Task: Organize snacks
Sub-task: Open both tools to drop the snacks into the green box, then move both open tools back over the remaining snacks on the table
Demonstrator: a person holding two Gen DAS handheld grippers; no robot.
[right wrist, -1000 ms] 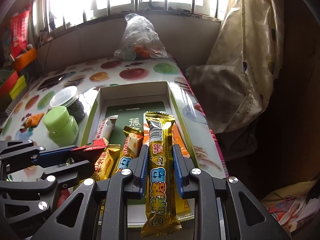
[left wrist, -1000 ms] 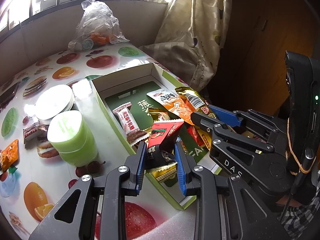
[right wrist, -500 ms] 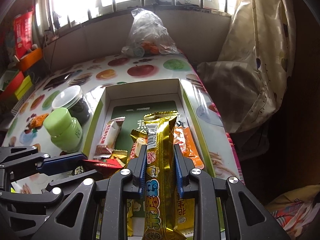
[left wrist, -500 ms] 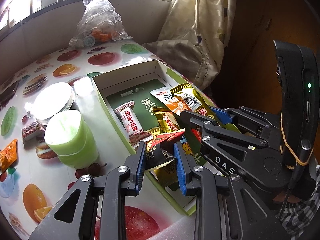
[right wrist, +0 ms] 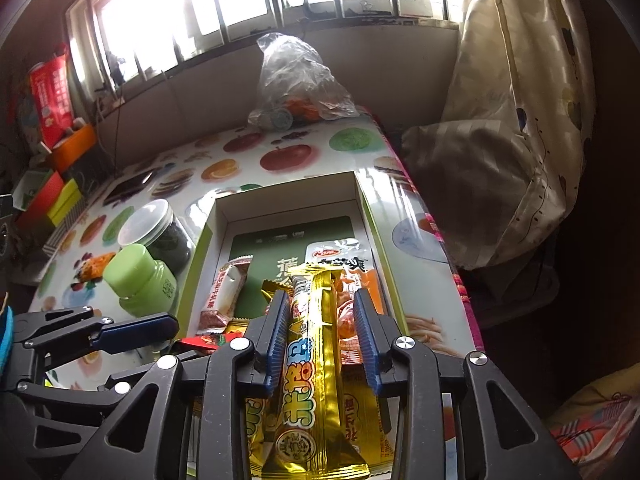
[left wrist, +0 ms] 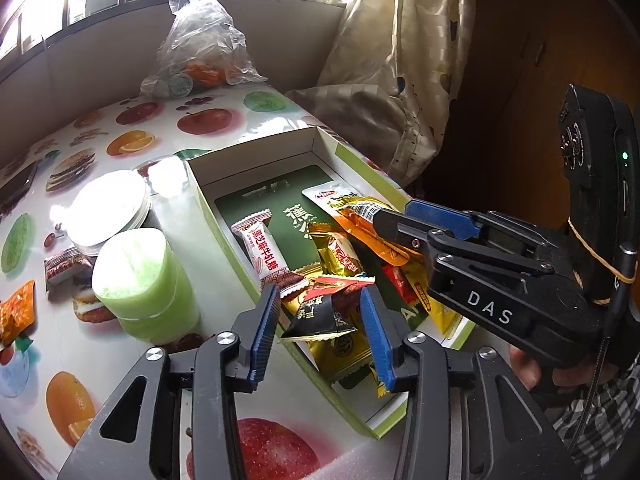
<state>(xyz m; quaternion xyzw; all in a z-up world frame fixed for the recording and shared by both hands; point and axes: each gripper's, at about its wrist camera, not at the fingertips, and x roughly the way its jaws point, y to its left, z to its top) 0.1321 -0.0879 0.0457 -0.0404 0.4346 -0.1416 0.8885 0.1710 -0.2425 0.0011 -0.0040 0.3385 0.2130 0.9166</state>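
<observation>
Both claws spread over the snack box (left wrist: 260,150) — neither pressing on a packet.

I see the green jar (left wrist: 146,280) just left of the box on the fruit-print table (left wrist: 132,364). My left gripper (left wrist: 320,326) sits over the box's near left corner, its jaws having just been opening, the dark packet (left wrist: 320,316) loose between them. Further right, my right gripper (right wrist: 322,338) hovers above the box's near end — jaws just opened too, clear of the gold bar (right wrist: 316,364) lying between them.

Gold wrapper (right wrist: 316,368) between my blue pads (right wrist: 366,332); green-edged white box (left wrist: 256,152) on fruit-print tablecloth (left wrist: 120,144); pale green jar (left wrist: 144,280).
</observation>
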